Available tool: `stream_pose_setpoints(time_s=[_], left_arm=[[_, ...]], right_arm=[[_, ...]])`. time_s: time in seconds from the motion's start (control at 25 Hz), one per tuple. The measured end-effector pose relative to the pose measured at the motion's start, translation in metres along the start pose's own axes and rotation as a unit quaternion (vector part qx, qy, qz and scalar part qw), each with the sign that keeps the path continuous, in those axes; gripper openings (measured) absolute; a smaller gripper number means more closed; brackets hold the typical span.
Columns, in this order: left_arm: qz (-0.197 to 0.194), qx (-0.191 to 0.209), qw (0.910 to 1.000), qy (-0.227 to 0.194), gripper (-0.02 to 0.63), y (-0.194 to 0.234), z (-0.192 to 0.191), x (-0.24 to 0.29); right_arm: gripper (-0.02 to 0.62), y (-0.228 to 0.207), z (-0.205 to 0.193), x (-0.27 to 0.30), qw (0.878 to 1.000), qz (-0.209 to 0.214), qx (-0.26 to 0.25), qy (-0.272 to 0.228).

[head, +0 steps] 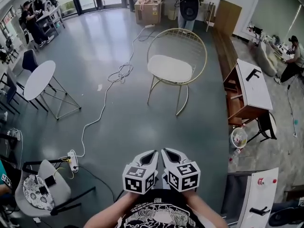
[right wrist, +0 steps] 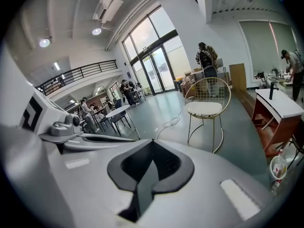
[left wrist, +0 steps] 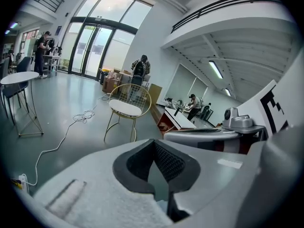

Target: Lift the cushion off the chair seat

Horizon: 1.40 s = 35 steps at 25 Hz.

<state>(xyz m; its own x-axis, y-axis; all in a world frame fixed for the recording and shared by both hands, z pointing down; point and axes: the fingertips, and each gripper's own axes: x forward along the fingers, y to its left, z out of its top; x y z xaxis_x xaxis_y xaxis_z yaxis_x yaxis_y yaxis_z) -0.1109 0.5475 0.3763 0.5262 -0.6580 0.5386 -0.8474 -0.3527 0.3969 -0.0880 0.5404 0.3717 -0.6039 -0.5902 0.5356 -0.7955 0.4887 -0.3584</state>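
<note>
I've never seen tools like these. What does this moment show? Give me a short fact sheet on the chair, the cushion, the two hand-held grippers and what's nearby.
chair: gold wire frame, standing alone on the grey floor ahead of the person
cushion: white, lying on the chair seat
left gripper: shut, empty, held close to the person's body
right gripper: shut, empty, right beside the left one
progress: lifting not begun; both grippers well short of the chair
nearby: white cable on the floor, round white table at left

The pale grey moulded left gripper [head: 152, 154] and the matching right gripper [head: 166, 153] each carry a white cube with black square markers [head: 137, 177] toward 6 o'clock. Black ribbed padding lines their fingers [left wrist: 168, 163]. The person wears a black top with white print [head: 159, 216].
</note>
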Motion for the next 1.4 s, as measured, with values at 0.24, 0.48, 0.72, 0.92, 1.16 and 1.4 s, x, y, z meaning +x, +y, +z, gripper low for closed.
stream_pose_setpoints(time_s=[0.24, 0.48, 0.72, 0.92, 1.16, 1.4], left_arm=[[0.008, 0.017, 0.9998, -0.004, -0.011, -0.003, 0.051, 0.047], [0.037, 0.018, 0.9991, 0.005, -0.011, -0.002, 0.073, 0.083], [0.049, 0.035, 0.9980, 0.020, -0.011, -0.016, 0.084, 0.115], [0.041, 0.054, 0.9972, 0.032, -0.011, -0.034, 0.094, 0.145], [0.034, 0.057, 0.9972, 0.035, -0.011, -0.036, 0.101, 0.168], [0.024, 0.042, 0.9982, 0.034, -0.011, -0.013, 0.120, 0.200]], right_arm=[[-0.002, -0.039, 0.044, 0.019, 1.000, 0.019, 0.017, -0.015], [-0.002, -0.075, 0.069, 0.034, 0.998, 0.039, 0.031, -0.022], [-0.002, -0.119, 0.088, 0.032, 0.996, 0.049, 0.060, -0.036], [-0.002, -0.153, 0.090, 0.024, 0.995, 0.037, 0.076, -0.043], [-0.002, -0.174, 0.093, 0.031, 0.996, 0.030, 0.080, -0.038], [-0.002, -0.194, 0.112, 0.061, 0.997, 0.020, 0.068, -0.026]])
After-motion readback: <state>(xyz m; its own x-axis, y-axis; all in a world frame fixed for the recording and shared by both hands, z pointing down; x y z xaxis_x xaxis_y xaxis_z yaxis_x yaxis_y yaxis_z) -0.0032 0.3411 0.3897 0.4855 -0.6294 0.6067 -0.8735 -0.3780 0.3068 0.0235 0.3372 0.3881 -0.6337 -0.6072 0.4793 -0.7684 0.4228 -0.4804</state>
